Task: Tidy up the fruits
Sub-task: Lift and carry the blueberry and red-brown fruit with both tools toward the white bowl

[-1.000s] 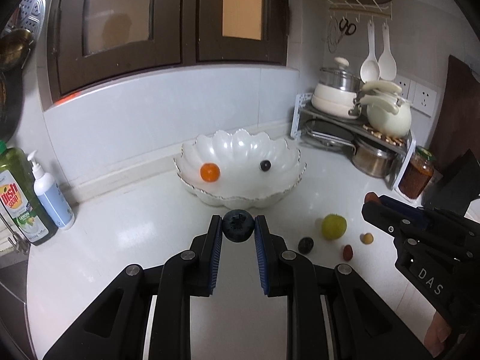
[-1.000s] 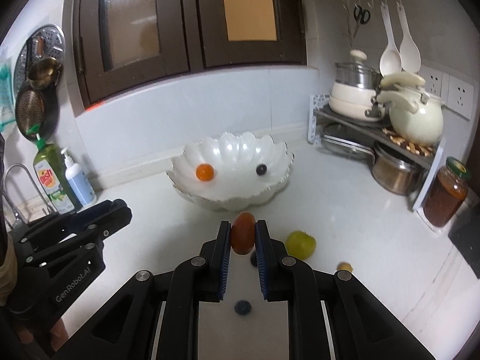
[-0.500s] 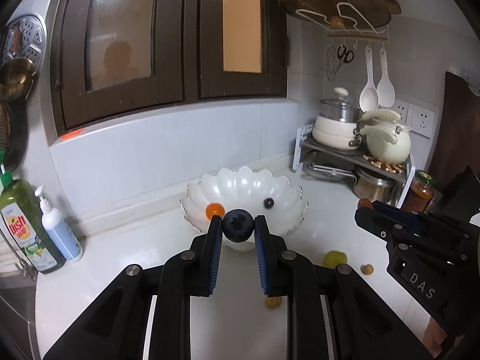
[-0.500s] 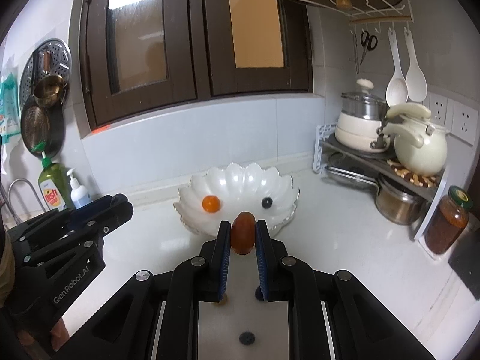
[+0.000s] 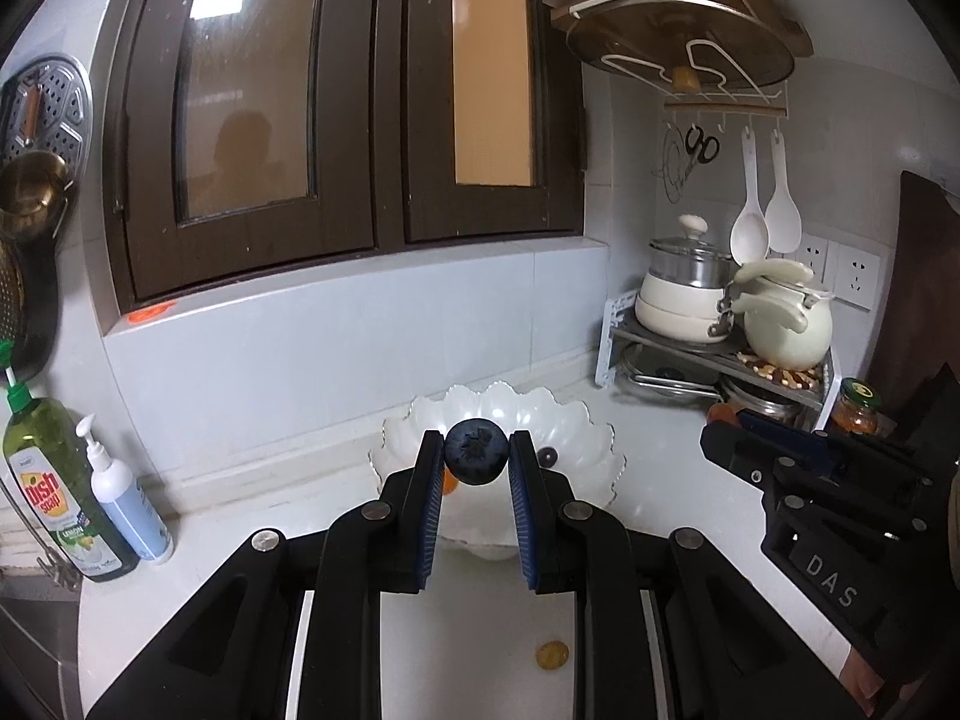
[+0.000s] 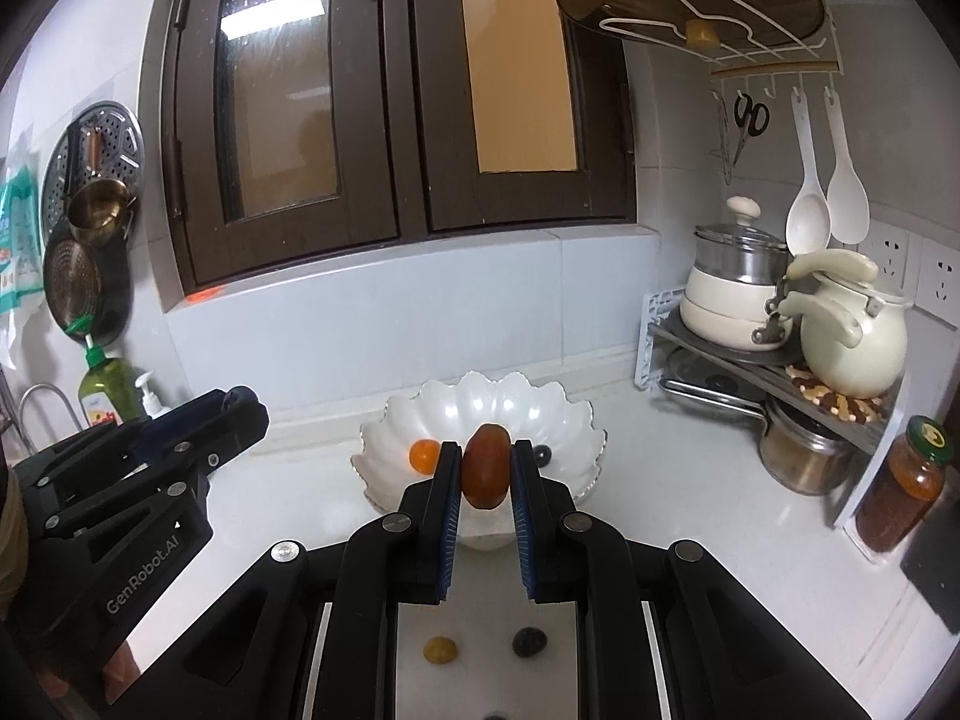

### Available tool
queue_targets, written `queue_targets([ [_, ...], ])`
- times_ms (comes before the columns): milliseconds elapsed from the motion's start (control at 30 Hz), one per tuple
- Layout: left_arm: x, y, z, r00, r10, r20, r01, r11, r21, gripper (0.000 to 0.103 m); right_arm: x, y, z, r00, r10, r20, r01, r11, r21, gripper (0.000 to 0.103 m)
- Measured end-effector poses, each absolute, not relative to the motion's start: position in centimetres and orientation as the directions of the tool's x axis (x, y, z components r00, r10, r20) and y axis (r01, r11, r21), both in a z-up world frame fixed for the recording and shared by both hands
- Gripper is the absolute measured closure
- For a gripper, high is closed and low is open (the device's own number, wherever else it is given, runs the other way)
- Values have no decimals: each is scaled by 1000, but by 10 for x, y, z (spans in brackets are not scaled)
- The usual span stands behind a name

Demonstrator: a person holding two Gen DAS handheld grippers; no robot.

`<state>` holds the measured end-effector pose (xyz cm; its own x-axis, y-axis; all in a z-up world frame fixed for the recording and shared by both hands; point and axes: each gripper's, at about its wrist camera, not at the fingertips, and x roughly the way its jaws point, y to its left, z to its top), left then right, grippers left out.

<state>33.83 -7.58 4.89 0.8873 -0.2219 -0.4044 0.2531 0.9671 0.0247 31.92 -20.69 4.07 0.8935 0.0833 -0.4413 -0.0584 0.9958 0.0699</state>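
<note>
Left tool (image 5: pixel 474 457) is clamping a blueberry (image 5: pixel 473 451), held in the air in front of the white scalloped bowl (image 5: pixel 576 420). Right tool (image 6: pixel 485 468) is clamping a reddish-brown oval fruit (image 6: pixel 486 467), maybe a grape tomato, also in front of the bowl and above the table (image 6: pixel 690 510).

Progress, as a judgement: partly done. Bowl is already holding a small orange fruit (image 6: pixel 423 455) on its left side and a dark berry (image 6: pixel 543 453) on its right. Both carried fruits are not yet in. Still lying on the table on the near side of the bowl: a yellow-brown fruit (image 6: pixel 441 649), a dark fruit (image 6: pixel 529 641), and another dark one barely showing at the bottom edge, too cut off to name.

Around, left to right from the bowl: dish soap bottle (image 5: pixel 45 480) and pump bottle (image 5: pixel 123 510) well to the left by the wall; the two tools flanking each other; pot rack (image 6: pixel 774 360) with cream pots and a jar (image 6: pixel 903 486) to the right. Nothing is standing between either tool and the bowl; only risk is the two tools crowding each other over it.
</note>
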Motion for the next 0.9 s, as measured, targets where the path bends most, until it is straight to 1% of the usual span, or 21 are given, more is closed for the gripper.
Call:
queue_targets([
  [267, 354, -82, 56, 896, -208, -392, 241, 970, 38, 80, 340, -205, 42, 892, 80, -445, -61, 997, 57, 85],
  [400, 366, -83, 56, 891, -204, -406, 235, 972, 27, 80, 352, -207, 44, 890, 75, -450, -57, 997, 54, 85],
  [667, 393, -88, 54, 891, -171, -421, 209, 977, 45, 80, 376, -208, 45, 886, 41, -461, -37, 999, 18, 85],
  [900, 416, -95, 52, 881, -169, -442, 216, 975, 57, 80, 400, -211, 45, 872, 54, -487, -51, 999, 19, 85],
])
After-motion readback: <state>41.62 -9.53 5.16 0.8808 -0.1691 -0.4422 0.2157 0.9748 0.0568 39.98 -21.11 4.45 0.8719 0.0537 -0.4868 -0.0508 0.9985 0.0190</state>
